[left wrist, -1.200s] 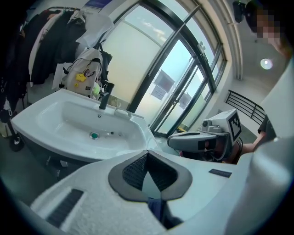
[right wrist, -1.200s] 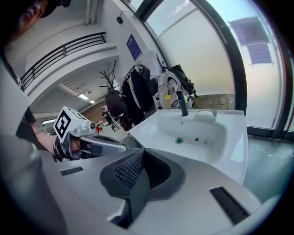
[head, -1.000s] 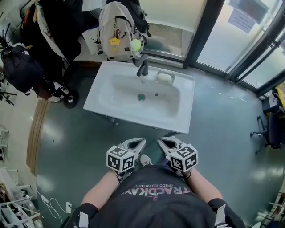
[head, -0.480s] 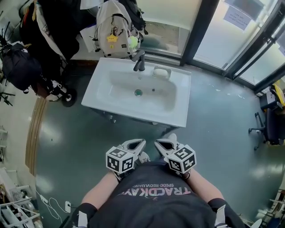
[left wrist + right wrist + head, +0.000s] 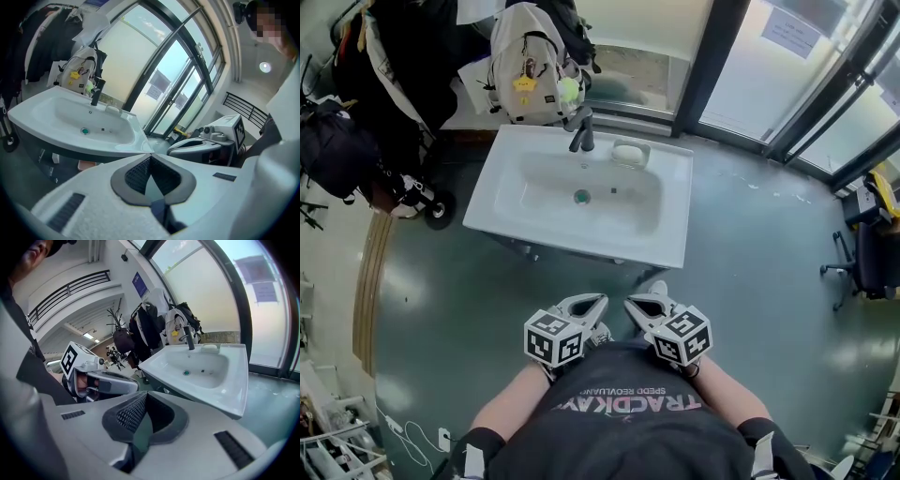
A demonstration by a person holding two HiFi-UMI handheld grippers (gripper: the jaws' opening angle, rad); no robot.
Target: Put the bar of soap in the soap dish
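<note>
- The grey floor (image 5: 750, 244) takes up most of the head view, and the person is seen standing on it well apart from the washstand.
- The white sink (image 5: 516, 211) is seen ahead. Its basin holds nothing but the drain (image 5: 582, 197) and a small dark speck beside it.
- A pale backpack (image 5: 528, 66) is propped behind the sink, with dark coats and bags (image 5: 356, 141) hung to its left.
- The left gripper (image 5: 586, 305) and the right gripper (image 5: 647, 305) are held side by side close to the body. In each gripper view the ribbed pads are seen pressed together, with nothing between them.
- The dark faucet (image 5: 580, 131) stands on the back rim.
- The soap dish (image 5: 616, 153) sits just beside the faucet, on its right in the head view.
- A pale oval (image 5: 631, 154) is seen inside the dish. It is judged to be the bar of soap, though it is too small to be told for certain, and no other bar is seen.
- If that reading holds, the task is judged complete.
- If the bar must be handled, the jaws would first have to be parted.
- A slick bar could be squeezed out of the pads and dropped into the basin.
- The faucet could be struck, since the dish lies across the basin and close to it.
</note>
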